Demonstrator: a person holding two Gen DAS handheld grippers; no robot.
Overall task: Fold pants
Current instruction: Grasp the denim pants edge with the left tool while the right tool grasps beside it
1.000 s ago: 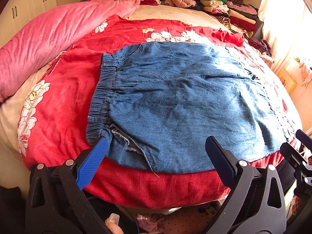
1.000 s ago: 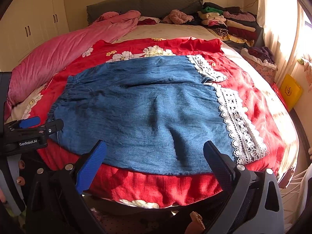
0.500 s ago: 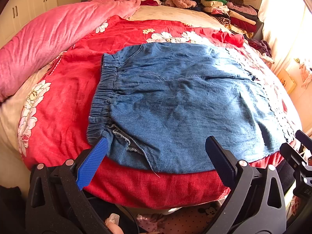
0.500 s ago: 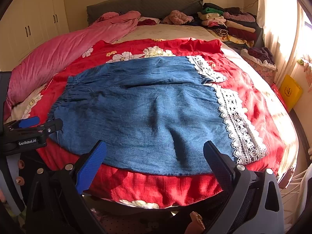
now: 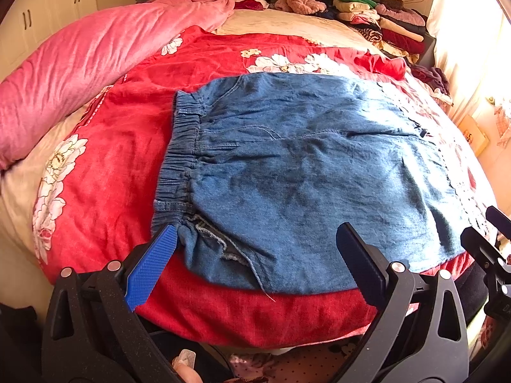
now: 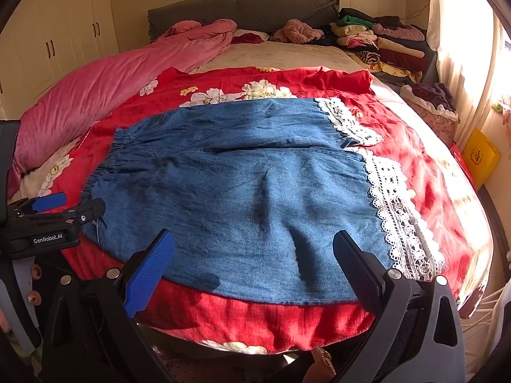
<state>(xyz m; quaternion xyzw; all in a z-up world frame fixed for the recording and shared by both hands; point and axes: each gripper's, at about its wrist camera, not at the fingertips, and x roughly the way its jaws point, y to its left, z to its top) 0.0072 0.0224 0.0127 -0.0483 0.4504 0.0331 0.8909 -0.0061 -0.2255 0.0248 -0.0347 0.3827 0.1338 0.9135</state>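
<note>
Two tongs (image 5: 255,255) (image 6: 252,255) agape before pants (image 5: 303,172).

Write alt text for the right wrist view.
Blue denim pants with white lace hems lie flat on a red floral bedspread. The open right gripper hovers at their near edge, holding nothing.

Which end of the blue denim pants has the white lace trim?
The hem end of the blue denim pants, toward the window; its white lace trim runs there, while the opposite end is gathered elastic waistband.
</note>
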